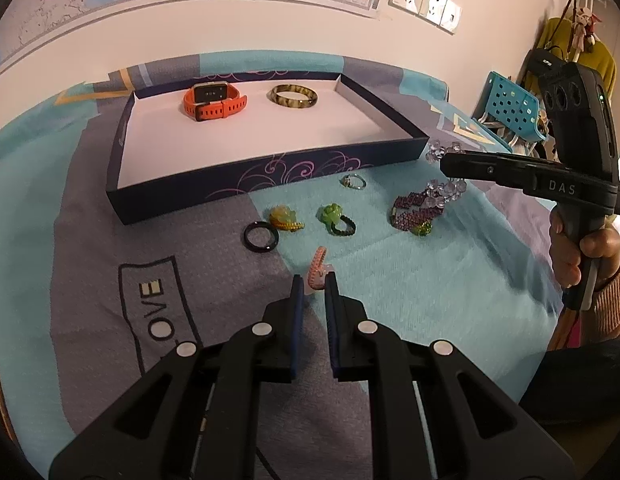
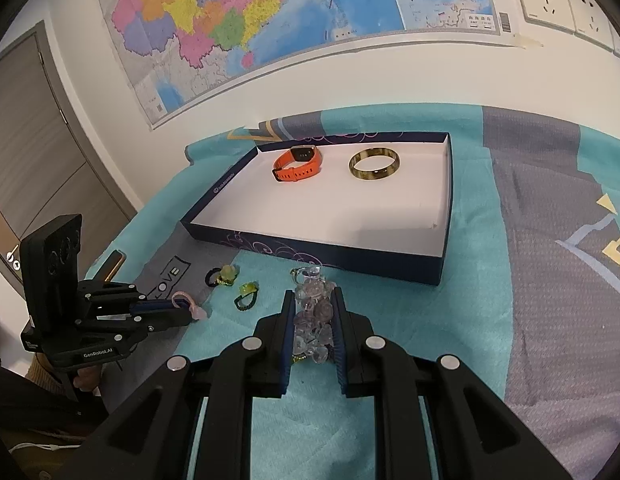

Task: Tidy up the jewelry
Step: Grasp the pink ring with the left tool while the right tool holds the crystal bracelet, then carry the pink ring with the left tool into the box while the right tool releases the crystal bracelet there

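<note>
— Pink braid is what sits between the fingers of the left gripper [image 1: 314, 286]: a small pink ring [image 1: 318, 270], with the jaws narrowed to a slim gap around it. From the right wrist view it looks pinched and raised a little off the cloth, though I can't be certain of the lift.

— And the other one?

— The right gripper [image 2: 313, 316] has its jaws drawn in against a clear crystal bracelet [image 2: 312, 320]; the beads fill the gap, so I judge it gripped.

— What's done so far?

— Two pieces lie inside the dark blue tray [image 1: 269, 184]: an orange watch [image 1: 213, 101] and, just beside it, a mottled bangle [image 1: 293, 96], both toward the far wall. Most of the white floor is bare.

— What's left?

— On the bedspread [image 1: 89, 240] in front of the tray: a black ring [image 1: 261, 236], a yellow flower ring [image 1: 285, 218], a green flower ring [image 1: 336, 219], a small silver ring [image 1: 353, 181] near the tray wall, and a purple beaded bracelet [image 1: 416, 214]. Counting the two in the claws, seven remain outside, so I'd call it early.
</note>
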